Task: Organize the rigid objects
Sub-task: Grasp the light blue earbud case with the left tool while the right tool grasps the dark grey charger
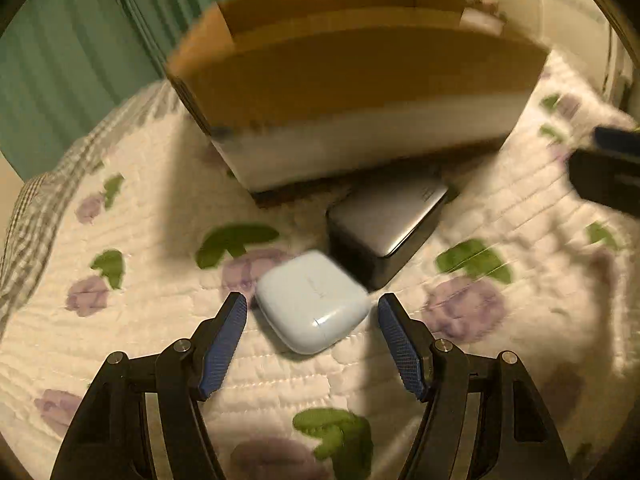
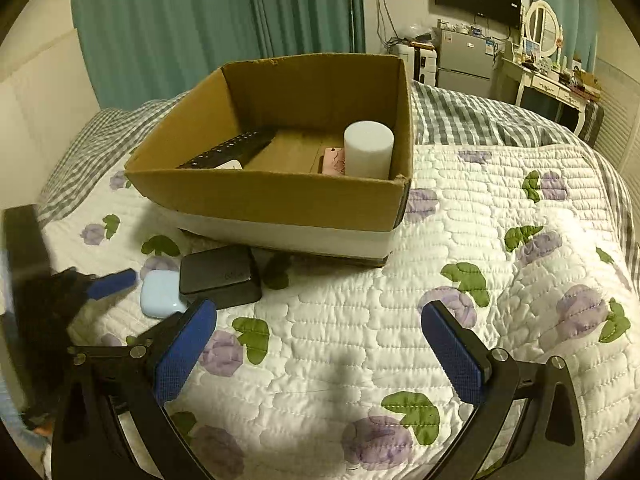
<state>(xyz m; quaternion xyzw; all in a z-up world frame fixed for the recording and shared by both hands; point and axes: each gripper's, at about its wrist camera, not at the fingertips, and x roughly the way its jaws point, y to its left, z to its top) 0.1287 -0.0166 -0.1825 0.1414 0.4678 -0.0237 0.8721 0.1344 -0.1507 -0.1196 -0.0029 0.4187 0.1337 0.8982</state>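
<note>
A pale blue rounded case [image 1: 313, 301] lies on the floral quilt [image 1: 140, 320], just ahead of my left gripper [image 1: 312, 304], whose blue pads stand open on either side of its near end without touching it. Behind the case rests a dark box with a grey lid [image 1: 386, 226]. In the right wrist view the same case [image 2: 160, 294] and dark box [image 2: 220, 276] lie at the left, in front of an open cardboard box [image 2: 276, 200]. My right gripper [image 2: 320, 320] is open over bare quilt with nothing between its fingers. The left gripper [image 2: 108, 284] shows at that view's left edge.
Inside the cardboard box are a black remote [image 2: 232, 150], a white cylinder [image 2: 368, 148] and a pink item [image 2: 332, 160]. The quilt [image 2: 480, 280] spreads right of the box. Teal curtains [image 2: 180, 20], a small fridge [image 2: 464, 60] and a dressing table [image 2: 552, 80] stand beyond the bed.
</note>
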